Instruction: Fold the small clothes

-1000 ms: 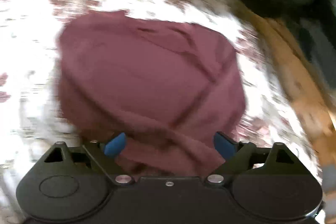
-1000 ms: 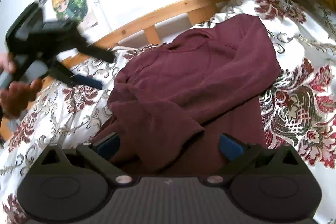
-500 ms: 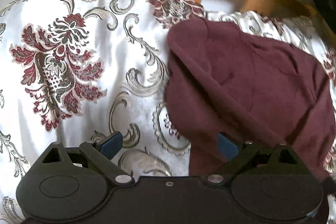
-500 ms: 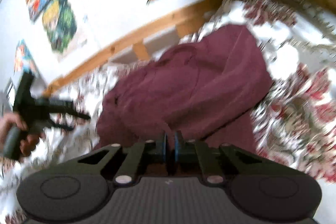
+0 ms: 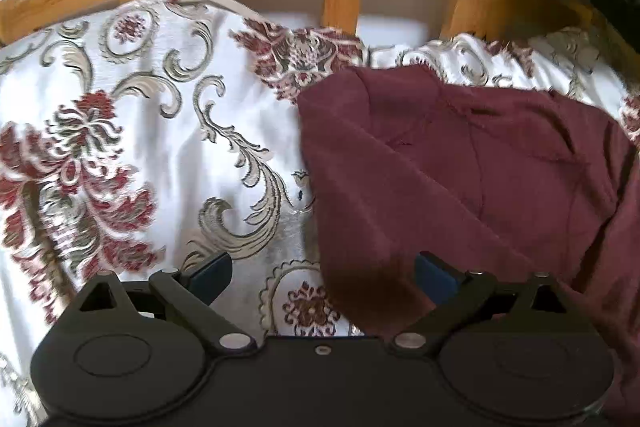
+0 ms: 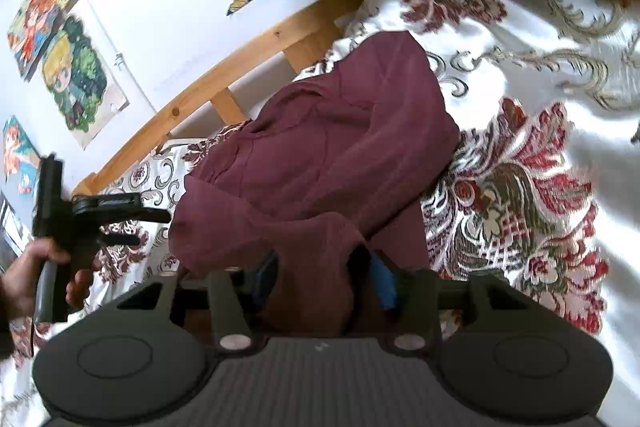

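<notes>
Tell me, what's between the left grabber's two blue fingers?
In the left wrist view, the left gripper stands open over the flowery bedspread, and the near edge of the dark red top lies between its fingers.

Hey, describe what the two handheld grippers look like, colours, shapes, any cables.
Both are matte black plastic. Each body has two round raised discs, silver screw heads and slanted linkage bars ending in blue finger pads. The right gripper has a ribbed grey top plate. In the right wrist view, the left gripper shows a grey handle in a bare hand, with a thin dark cable hanging below.
</notes>
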Tool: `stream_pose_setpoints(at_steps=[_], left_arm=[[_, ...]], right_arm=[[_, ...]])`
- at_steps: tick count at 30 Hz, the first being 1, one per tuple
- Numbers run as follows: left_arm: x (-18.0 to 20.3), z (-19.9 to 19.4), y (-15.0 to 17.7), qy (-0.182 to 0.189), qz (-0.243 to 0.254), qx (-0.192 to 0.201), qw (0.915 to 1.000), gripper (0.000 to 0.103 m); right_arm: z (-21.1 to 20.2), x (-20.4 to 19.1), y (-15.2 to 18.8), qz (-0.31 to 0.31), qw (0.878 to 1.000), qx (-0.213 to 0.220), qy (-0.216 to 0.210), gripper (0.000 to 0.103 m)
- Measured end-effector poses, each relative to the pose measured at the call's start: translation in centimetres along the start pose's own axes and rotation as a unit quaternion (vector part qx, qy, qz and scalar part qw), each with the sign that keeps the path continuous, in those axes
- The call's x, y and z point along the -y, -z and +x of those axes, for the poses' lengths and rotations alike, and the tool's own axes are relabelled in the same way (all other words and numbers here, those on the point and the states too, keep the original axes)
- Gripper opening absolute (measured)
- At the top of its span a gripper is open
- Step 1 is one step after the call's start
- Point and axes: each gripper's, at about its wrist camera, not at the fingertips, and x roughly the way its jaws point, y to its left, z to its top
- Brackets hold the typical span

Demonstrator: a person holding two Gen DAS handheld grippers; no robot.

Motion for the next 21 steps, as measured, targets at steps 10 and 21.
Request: stream_pose_setpoints(at_steps=[10, 21], left_arm=[[-0.9, 1.1, -0.2, 0.059, -0.084, -0.002, 0.9947, 0.011], [-4.0, 0.7, -1.0, 0.038, -0.144, 0.022, 0.9886, 0.066]], right_arm=[[-0.4, 0.1, 0.3, -0.003, 1.000, 0.002, -0.029, 0.073], [0.8, -0.6, 1.0, -0.023, 0.998, -0.028, -0.054, 0.074]])
